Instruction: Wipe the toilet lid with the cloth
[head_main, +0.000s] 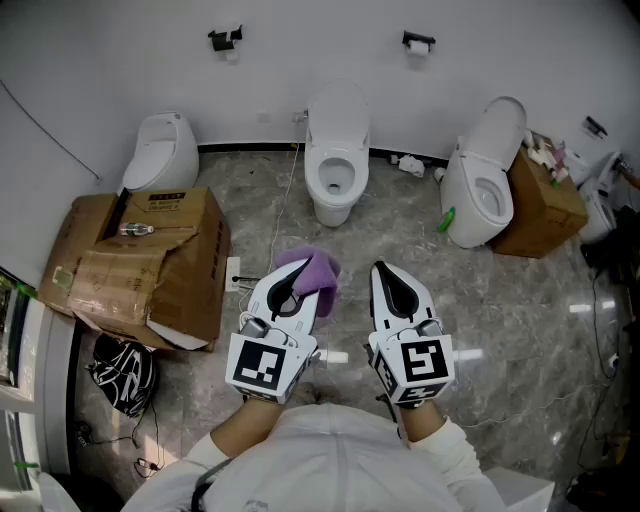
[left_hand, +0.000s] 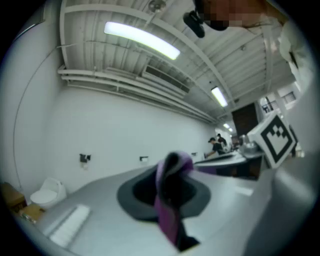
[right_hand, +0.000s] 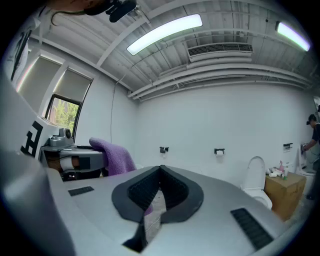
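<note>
The purple cloth (head_main: 317, 273) hangs from the tip of my left gripper (head_main: 296, 274), which is shut on it. In the left gripper view the cloth (left_hand: 168, 210) fills the slit between the jaws. My right gripper (head_main: 383, 270) is held beside it, shut and empty; its jaws meet at the tip (right_hand: 160, 169), and the cloth (right_hand: 113, 157) shows to its left. Both grippers point level at the far wall. Three white toilets stand there: the left toilet (head_main: 160, 150) has its lid down, while the middle toilet (head_main: 335, 165) and the right toilet (head_main: 483, 185) have theirs up.
A big torn cardboard box (head_main: 140, 265) lies on the marble floor to the left, with a black helmet (head_main: 122, 372) near it. Another cardboard box (head_main: 545, 205) stands by the right toilet, and a green bottle (head_main: 446, 220) sits at that toilet's base. A thin cable (head_main: 285, 215) crosses the floor.
</note>
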